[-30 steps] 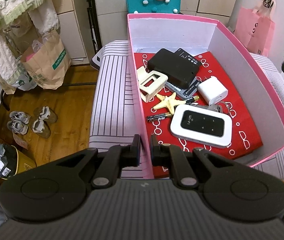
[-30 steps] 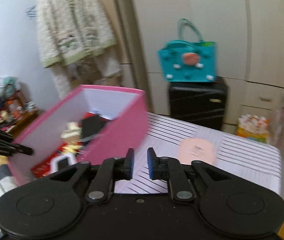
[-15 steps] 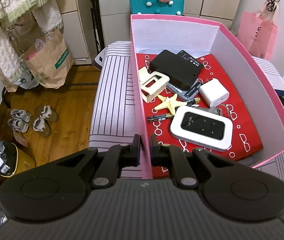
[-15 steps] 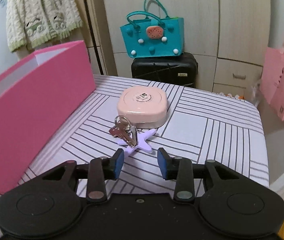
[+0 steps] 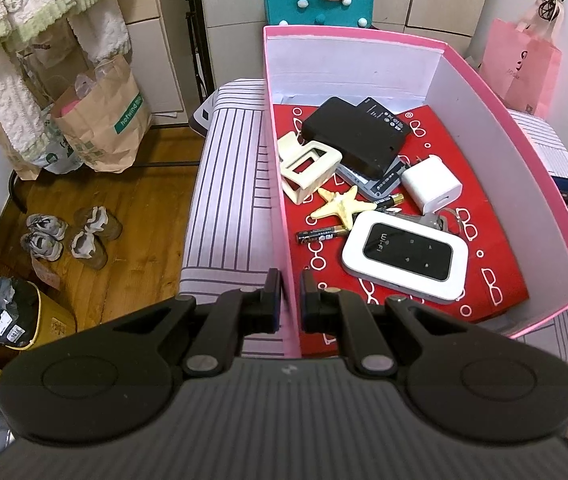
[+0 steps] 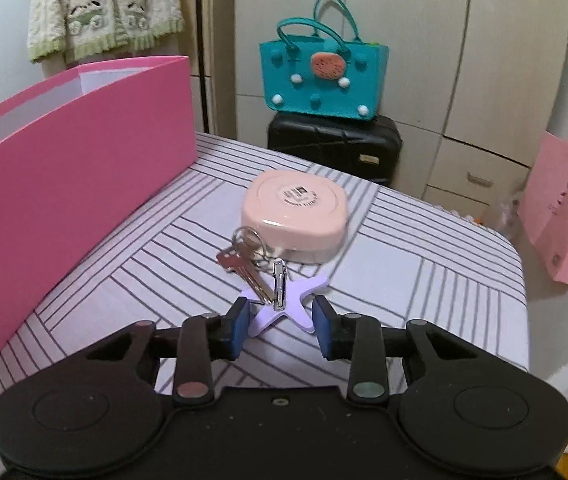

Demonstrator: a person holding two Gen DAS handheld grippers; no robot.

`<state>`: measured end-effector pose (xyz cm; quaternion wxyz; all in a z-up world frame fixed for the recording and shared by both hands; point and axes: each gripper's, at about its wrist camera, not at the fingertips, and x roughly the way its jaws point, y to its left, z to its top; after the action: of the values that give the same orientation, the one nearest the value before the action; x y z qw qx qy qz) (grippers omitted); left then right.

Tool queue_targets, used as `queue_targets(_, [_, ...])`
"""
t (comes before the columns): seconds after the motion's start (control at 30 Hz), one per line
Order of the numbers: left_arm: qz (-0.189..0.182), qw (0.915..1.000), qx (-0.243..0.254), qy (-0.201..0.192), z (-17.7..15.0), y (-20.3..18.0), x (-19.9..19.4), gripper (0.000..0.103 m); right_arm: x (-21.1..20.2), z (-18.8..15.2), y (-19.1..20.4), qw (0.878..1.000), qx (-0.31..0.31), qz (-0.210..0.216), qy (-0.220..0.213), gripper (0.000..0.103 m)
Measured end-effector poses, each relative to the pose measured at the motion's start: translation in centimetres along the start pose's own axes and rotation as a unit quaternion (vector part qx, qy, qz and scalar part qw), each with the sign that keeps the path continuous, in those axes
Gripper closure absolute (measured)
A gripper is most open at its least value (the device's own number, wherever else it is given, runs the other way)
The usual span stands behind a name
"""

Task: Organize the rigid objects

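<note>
— What's my left doing?
— My left gripper point(image 5: 288, 296) is clamped on the near wall of the pink box point(image 5: 524, 152); it's tied up.
— And the right?
— My right gripper point(image 6: 281, 326), jaws part open and just narrowing, empty, straddles the lilac star clip point(image 6: 288, 304), keys point(image 6: 245, 270) lying across it just ahead, box to its left.

The left gripper point(image 5: 288, 294) is pitched steeply downward, its two black fingers point(image 5: 271, 300) drawn in close and clamped on the thin pink wall of the box point(image 5: 284, 216), one finger each side of it. The right gripper point(image 6: 281, 328) tips down at a gentler angle, low over the striped surface, blue pads point(image 6: 239, 326) parted; its jaws have just been closing in a little, the pads apart from the purple star point(image 6: 284, 308) lying between them.
</note>
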<state>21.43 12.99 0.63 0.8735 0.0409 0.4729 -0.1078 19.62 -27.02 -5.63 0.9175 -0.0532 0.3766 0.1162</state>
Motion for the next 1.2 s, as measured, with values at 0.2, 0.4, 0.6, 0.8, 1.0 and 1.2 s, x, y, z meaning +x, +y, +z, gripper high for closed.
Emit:
queue_targets(0.2, [0.000, 1.0000, 0.003, -0.002, 0.0, -0.1, 0.0, 0.095, -2.1, -0.2, -0.5, 1.000, 0.017, -0.003, -0.003, 0.064])
queue_targets(0.4, [0.006, 0.9997, 0.022, 0.000, 0.1, -0.5, -0.1, 0.095, -4.0, 1.0, -0.5, 0.999, 0.024, 0.037, -0.011, 0.102])
queue_targets(0.6, [0.004, 0.9997, 0.025, 0.002, 0.2, -0.4, 0.0, 0.095, -3.0, 1.0, -0.4, 0.999, 0.025, 0.035, -0.001, 0.093])
queue_targets(0.8, [-0.002, 0.9998, 0.019, 0.002, 0.2, -0.1, 0.0, 0.095, -3.1, -0.5, -0.6, 0.999, 0.029, 0.024, -0.003, 0.057])
queue_targets(1.0, [-0.002, 0.9998, 0.017, 0.001, 0.1, 0.0, -0.1, 0.095, -2.9, -1.9, -0.8, 1.000, 0.028, -0.001, 0.001, 0.048])
queue_targets(1.2, [-0.002, 0.9999, 0.014, 0.000, 0.1, 0.2, -0.1, 0.095, -1.8, -2.8, -1.4, 0.999, 0.052, 0.009, 0.004, 0.039])
